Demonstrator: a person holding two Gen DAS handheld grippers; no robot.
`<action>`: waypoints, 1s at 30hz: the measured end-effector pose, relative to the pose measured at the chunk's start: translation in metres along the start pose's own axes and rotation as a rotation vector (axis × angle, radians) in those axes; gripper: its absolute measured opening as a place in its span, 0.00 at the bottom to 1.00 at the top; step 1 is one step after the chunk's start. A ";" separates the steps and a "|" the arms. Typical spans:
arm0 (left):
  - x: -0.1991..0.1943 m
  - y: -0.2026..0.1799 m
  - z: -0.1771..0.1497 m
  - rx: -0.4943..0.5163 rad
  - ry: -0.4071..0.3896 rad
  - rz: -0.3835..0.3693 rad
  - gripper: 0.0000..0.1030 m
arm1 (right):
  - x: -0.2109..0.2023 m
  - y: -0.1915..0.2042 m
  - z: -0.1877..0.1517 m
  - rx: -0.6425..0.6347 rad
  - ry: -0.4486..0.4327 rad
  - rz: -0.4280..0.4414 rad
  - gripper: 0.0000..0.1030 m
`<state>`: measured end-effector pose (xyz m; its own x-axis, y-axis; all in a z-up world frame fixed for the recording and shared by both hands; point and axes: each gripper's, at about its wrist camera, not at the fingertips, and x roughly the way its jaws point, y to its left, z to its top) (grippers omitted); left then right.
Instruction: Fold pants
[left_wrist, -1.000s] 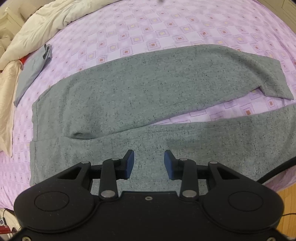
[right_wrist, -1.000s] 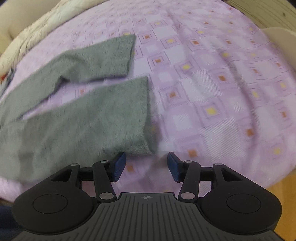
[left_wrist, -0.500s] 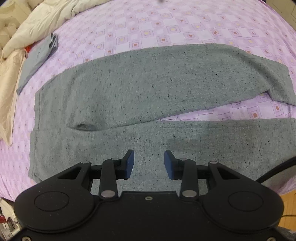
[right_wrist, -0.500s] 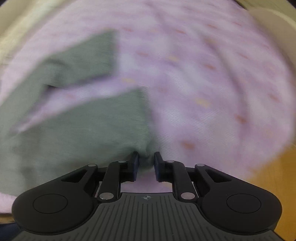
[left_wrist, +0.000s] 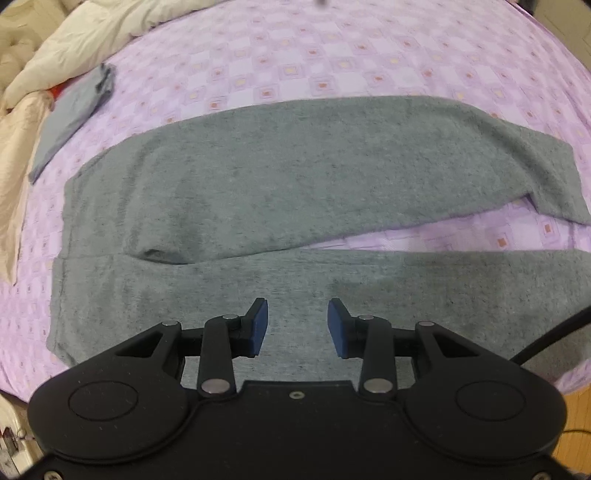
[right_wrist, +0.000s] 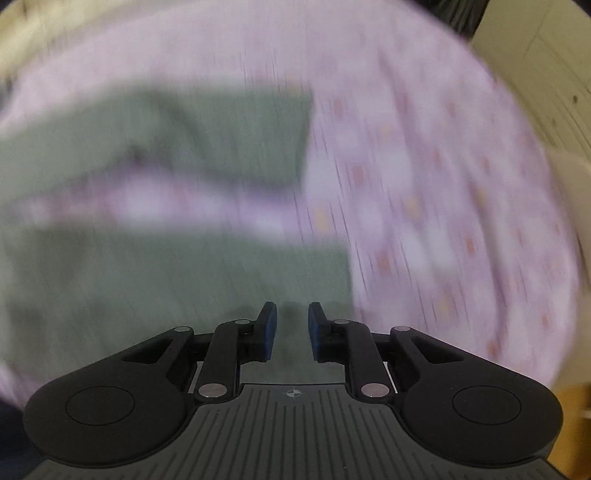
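Observation:
Grey pants (left_wrist: 280, 177) lie flat on a purple patterned bedsheet (left_wrist: 332, 62), waistband at the left, both legs running right with a strip of sheet between them. My left gripper (left_wrist: 294, 326) is open and empty above the near leg. In the blurred right wrist view, my right gripper (right_wrist: 291, 328) hovers over the near leg's cuff end (right_wrist: 221, 280); its jaws stand a narrow gap apart with nothing clearly between them. The far leg's cuff (right_wrist: 258, 133) lies beyond.
A cream duvet (left_wrist: 74, 48) is bunched at the bed's far left. A folded grey-blue garment (left_wrist: 70, 118) lies next to it. Wooden floor (left_wrist: 576, 417) shows past the bed's near right edge.
The right gripper narrowed from wide open, then moved left over the near leg's cuff end, with motion blur. The left gripper drifted slightly, still open above the near leg.

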<state>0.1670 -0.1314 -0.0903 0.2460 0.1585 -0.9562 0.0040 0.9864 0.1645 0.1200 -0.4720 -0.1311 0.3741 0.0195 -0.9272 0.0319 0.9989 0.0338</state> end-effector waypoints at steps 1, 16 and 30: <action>0.001 0.004 0.000 -0.018 0.008 0.006 0.45 | -0.003 -0.001 0.011 0.014 -0.055 0.030 0.23; 0.004 0.039 -0.014 -0.203 0.055 0.091 0.45 | 0.112 -0.027 0.147 0.085 0.024 0.131 0.10; 0.015 0.047 0.006 -0.182 0.017 0.077 0.45 | 0.080 0.002 0.182 -0.371 -0.158 0.166 0.45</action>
<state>0.1767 -0.0824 -0.0955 0.2222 0.2335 -0.9466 -0.1899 0.9627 0.1928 0.3191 -0.4766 -0.1372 0.4844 0.2030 -0.8510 -0.3646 0.9310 0.0145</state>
